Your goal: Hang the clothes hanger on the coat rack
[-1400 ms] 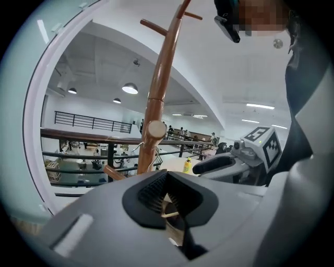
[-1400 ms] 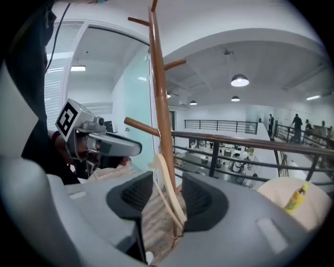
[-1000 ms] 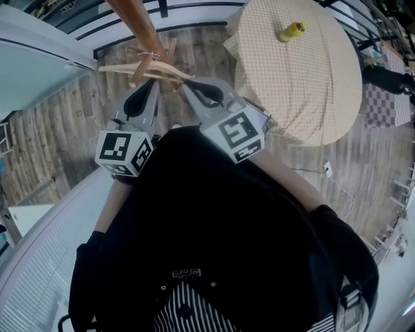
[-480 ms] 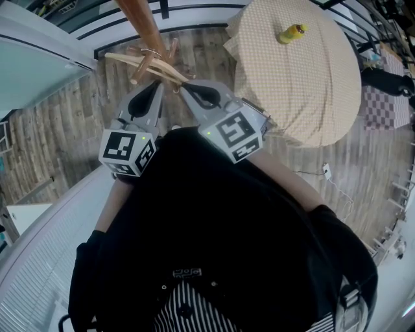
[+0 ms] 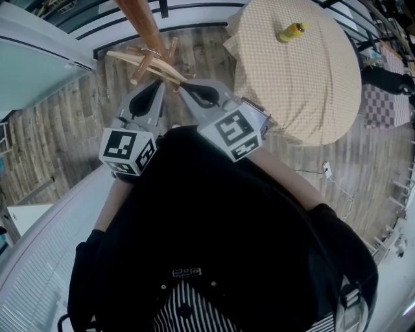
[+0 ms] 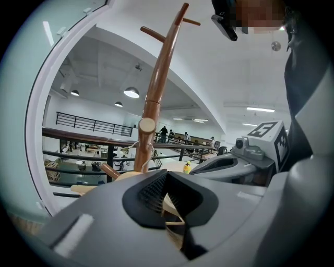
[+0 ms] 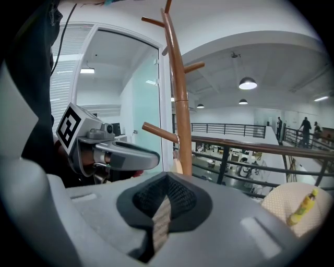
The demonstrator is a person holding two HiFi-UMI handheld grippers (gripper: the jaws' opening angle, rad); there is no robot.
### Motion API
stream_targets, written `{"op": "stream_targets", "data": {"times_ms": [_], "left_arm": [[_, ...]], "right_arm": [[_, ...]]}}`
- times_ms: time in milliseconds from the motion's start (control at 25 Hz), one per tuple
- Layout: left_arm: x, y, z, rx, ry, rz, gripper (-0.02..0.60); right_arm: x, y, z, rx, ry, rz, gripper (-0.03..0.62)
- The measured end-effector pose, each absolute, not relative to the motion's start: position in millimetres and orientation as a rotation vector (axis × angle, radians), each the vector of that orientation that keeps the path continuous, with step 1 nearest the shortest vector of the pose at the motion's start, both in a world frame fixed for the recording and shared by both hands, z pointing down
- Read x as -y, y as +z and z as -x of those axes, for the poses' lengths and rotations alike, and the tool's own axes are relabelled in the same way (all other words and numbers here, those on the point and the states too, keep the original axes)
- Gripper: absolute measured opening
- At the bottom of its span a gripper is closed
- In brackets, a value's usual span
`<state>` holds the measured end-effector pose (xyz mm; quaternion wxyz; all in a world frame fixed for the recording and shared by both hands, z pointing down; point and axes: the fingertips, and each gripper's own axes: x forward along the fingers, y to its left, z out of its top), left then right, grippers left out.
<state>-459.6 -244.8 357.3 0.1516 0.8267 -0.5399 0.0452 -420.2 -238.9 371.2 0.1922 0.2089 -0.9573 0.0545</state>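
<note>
Clamped on the hanger with left gripper and right gripper alike, hook up against the coat rack. Lower level and slowly until seated over a peg (seating hard to confirm), then release. Table close on the right; open floor leftward.

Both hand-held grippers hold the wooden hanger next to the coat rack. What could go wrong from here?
1. The hook is at a peg of the coat rack, but I cannot tell whether it is seated; opening now might drop the clothes hanger.
2. The left hand-held gripper and the right hand-held gripper are both shut on the hanger, so a careless pull could tilt the rack.
</note>
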Motion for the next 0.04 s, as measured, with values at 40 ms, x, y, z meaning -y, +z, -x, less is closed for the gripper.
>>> {"op": "stream_targets", "data": {"times_ms": [40], "left_arm": [[244.9,357.7,458.6,1.545,0.13,-2.377,0.0]], "right_arm": [[238.8,372.0,420.4,2.687,0.152,-0.584,0.002]]}}
